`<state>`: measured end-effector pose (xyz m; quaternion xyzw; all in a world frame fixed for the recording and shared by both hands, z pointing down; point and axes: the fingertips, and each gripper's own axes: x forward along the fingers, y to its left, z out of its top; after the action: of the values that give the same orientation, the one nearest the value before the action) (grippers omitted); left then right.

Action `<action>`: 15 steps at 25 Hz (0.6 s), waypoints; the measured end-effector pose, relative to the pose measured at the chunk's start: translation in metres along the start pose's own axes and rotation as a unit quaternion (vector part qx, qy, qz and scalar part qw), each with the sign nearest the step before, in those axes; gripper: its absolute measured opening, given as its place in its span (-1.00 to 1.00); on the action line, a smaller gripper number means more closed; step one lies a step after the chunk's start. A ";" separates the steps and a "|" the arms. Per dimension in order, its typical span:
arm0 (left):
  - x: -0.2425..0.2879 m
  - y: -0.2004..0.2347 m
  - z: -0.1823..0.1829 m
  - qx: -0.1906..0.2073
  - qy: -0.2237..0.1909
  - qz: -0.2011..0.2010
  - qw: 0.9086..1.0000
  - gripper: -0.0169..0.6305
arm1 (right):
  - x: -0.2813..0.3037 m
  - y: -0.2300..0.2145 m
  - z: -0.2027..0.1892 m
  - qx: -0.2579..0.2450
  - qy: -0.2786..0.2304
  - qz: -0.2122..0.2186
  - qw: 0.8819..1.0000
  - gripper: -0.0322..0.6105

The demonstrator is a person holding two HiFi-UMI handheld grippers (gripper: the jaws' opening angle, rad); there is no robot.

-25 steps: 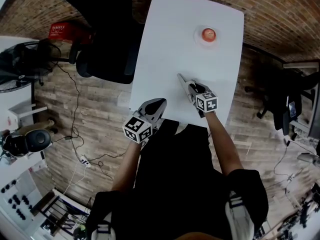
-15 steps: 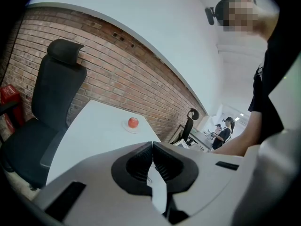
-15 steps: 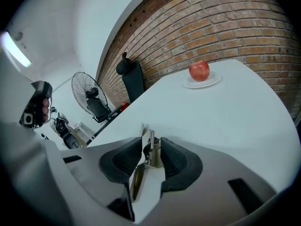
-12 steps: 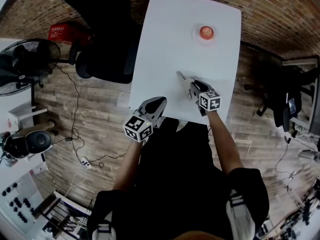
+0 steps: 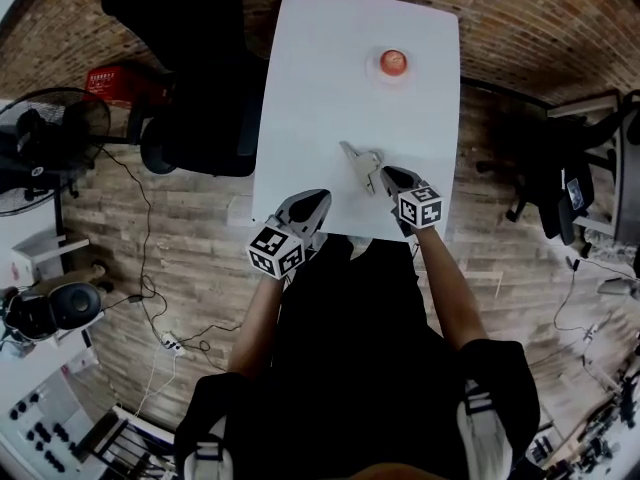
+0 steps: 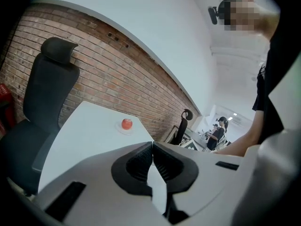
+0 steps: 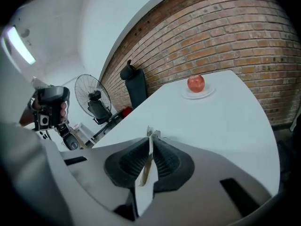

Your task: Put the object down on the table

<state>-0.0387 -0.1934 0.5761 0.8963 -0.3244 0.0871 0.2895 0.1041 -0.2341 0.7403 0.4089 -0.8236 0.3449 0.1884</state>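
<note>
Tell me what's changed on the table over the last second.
The right gripper has drawn back slightly toward the near edge of the table. Its jaws have just been closing and now clamp the thin flat object between them. Unchanged: the left gripper is shut and empty by the near edge, and the apple sits on its plate at the far end.

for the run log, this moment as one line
right tongs: just closed on thin flat grey object | left tongs: shut, empty | apple: on saucer, far table end
</note>
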 end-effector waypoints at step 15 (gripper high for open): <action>-0.010 -0.005 -0.015 0.010 0.012 -0.040 0.999 -0.88 | -0.048 0.051 0.007 -0.070 -0.013 -0.014 0.997 -0.91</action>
<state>-0.0424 -0.1762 0.5824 0.9102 -0.2843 0.0891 0.2876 0.0915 -0.1909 0.6860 0.4108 -0.8422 0.2783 0.2110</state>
